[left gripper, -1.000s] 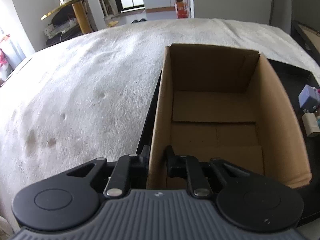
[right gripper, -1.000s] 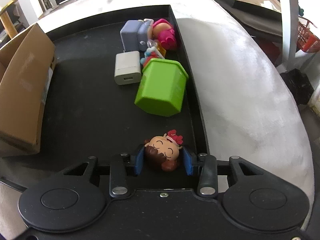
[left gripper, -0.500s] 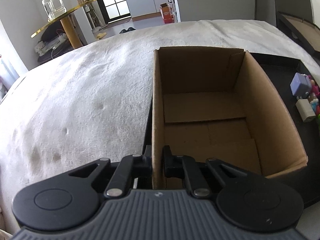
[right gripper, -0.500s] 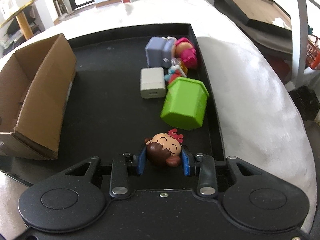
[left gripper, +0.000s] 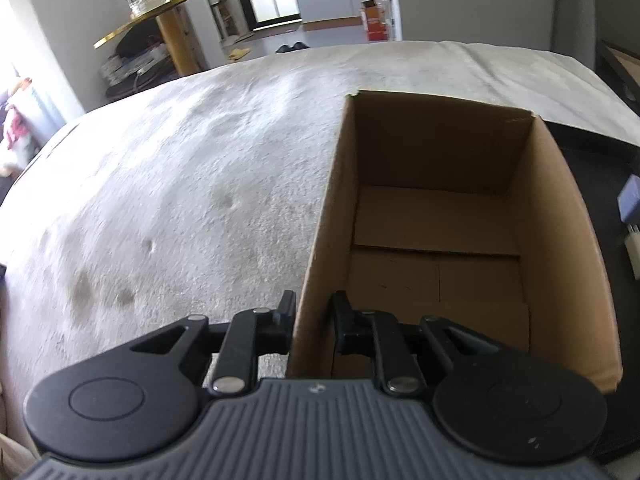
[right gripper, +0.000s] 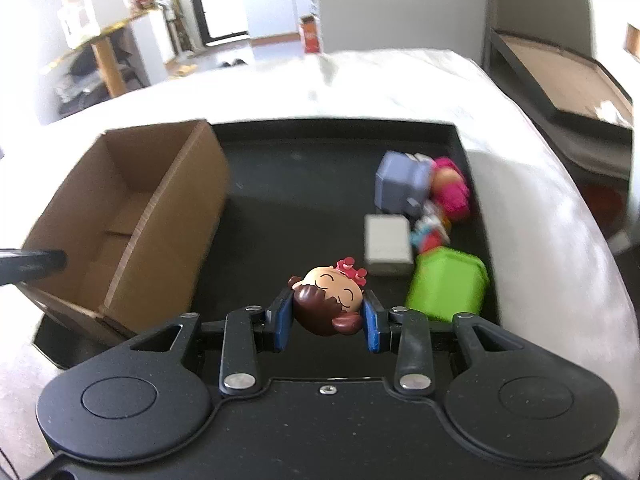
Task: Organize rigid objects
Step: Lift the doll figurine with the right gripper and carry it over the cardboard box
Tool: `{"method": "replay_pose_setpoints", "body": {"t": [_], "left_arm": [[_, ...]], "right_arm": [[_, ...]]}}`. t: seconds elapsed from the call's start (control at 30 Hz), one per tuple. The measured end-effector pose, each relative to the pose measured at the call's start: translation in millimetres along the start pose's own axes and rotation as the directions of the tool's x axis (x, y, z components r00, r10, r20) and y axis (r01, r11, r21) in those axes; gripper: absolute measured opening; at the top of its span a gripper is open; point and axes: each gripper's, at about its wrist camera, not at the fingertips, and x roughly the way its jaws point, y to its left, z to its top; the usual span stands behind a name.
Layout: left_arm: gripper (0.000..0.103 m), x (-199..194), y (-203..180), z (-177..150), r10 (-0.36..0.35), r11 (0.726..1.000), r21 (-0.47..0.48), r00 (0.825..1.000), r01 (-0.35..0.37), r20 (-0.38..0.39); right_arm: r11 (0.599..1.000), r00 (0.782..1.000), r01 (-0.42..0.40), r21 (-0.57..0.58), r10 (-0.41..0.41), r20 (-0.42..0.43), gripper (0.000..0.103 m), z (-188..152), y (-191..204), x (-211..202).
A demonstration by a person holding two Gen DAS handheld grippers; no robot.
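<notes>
My left gripper (left gripper: 312, 312) stays clamped on the near wall of the empty cardboard box (left gripper: 556, 216), holding it steady on the black tray (right gripper: 304, 176). My right gripper (right gripper: 326, 316) is closed on the doll head (right gripper: 330, 298) and has lifted it off the tray, swinging left from the green cup (right gripper: 448, 284) and other toys, so the drop into the box looks next.

On my tray (right gripper: 340, 136), the cardboard box (right gripper: 168, 216) stands at left; the charger block (right gripper: 387, 246), cup (right gripper: 446, 284) and toys cluster at right.
</notes>
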Motion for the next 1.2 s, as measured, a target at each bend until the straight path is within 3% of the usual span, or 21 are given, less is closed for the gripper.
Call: {"method": "replay_pose_setpoints", "body": {"t": [0.23,0.47,0.57,0.7,1.2], "left_arm": [[0.03,-3,-5,0,0.062,0.998,0.009,0.998,-0.062,-0.004],[0.032,-8,-2,-2,0.048,0.999,-0.005,0.999,-0.048,0.008],[0.031,-10,1,-2,0.021,1.0,-0.017,0.999,-0.021,0.036],[0.019,-9,-1,-4,0.008,1.0,-0.004,0.999,-0.008,0.05],[0.016,-8,11,-3,-0.057,0.998,-0.026,0.997,0.058,0.05]], "right_arm": [[0.996,0.996,-0.069,-0.06,0.073,0.059,0.035,21,26,-5],[0.979,0.98,-0.16,-0.125,0.172,0.098,0.035,31,51,-10],[0.969,0.972,-0.197,-0.147,0.213,0.101,0.035,35,59,-10],[0.954,0.961,-0.232,-0.189,0.255,0.107,0.035,38,70,-11],[0.914,0.95,-0.263,-0.31,0.301,0.08,0.035,43,106,5]]}}
